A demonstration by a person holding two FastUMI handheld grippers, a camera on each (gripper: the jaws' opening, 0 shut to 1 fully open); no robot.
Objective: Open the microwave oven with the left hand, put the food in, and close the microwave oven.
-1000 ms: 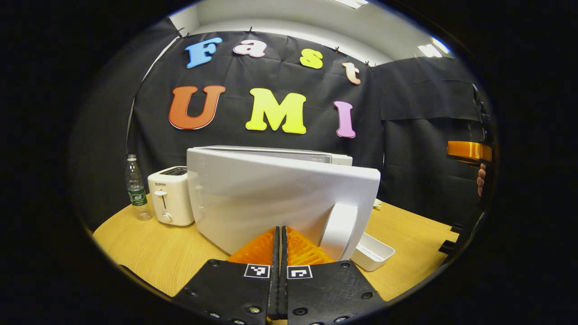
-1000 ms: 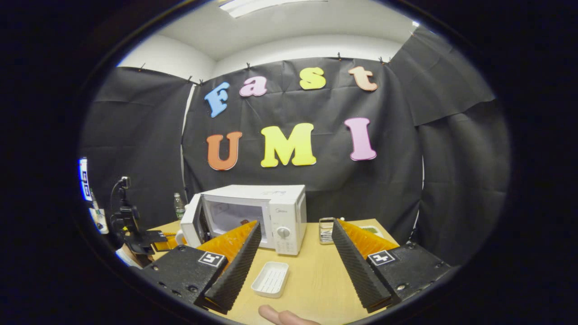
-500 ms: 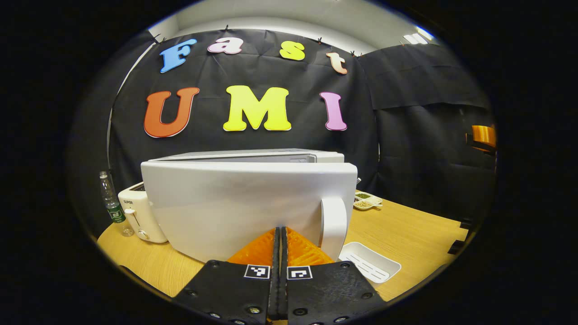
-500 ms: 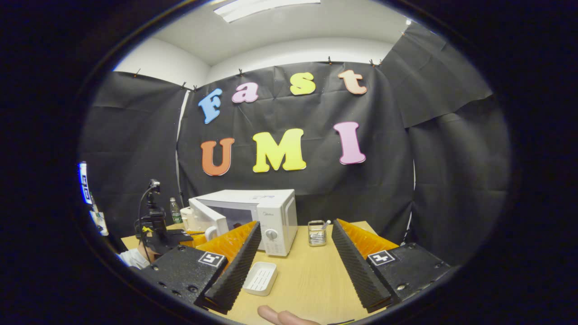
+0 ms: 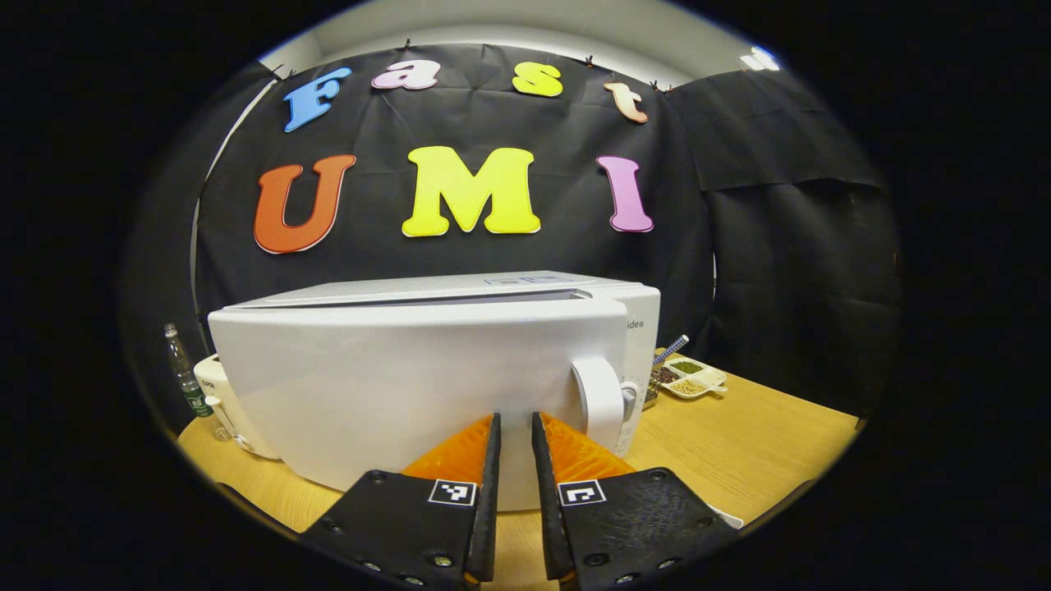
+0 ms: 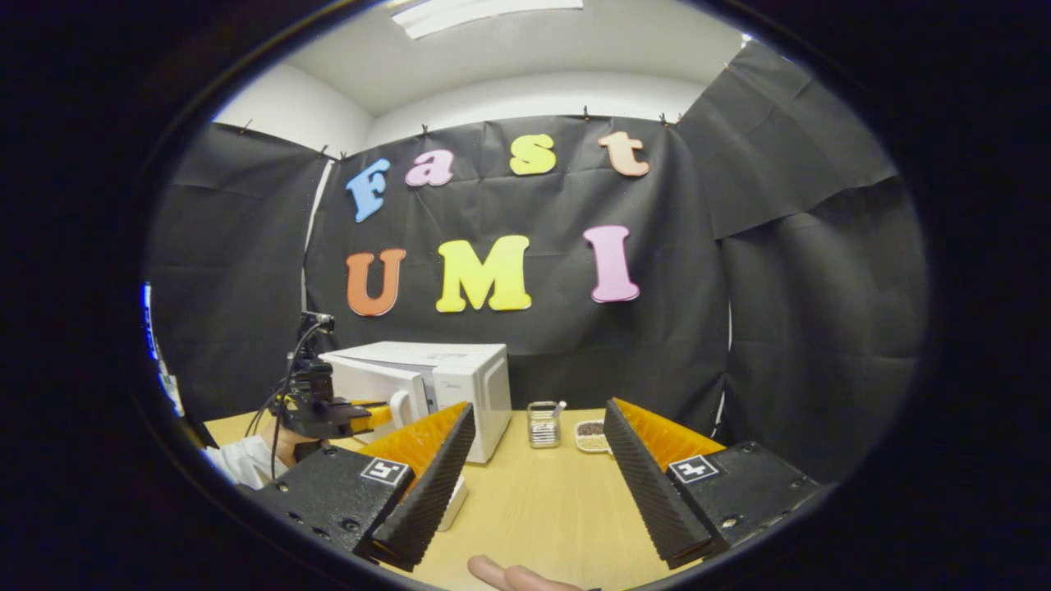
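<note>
Here the microwave door (image 5: 394, 386) hides the food, both hand-held grippers, left (image 5: 513, 427) and right (image 6: 538, 427), released.

A white microwave oven (image 5: 410, 369) with a smooth, glossy plastic-looking shell sits on a light wood-grain bench (image 5: 739, 435). Ridged pads (image 6: 427, 484) line the right gripper's jaws. The booth wall is matt, creased cloth.
</note>
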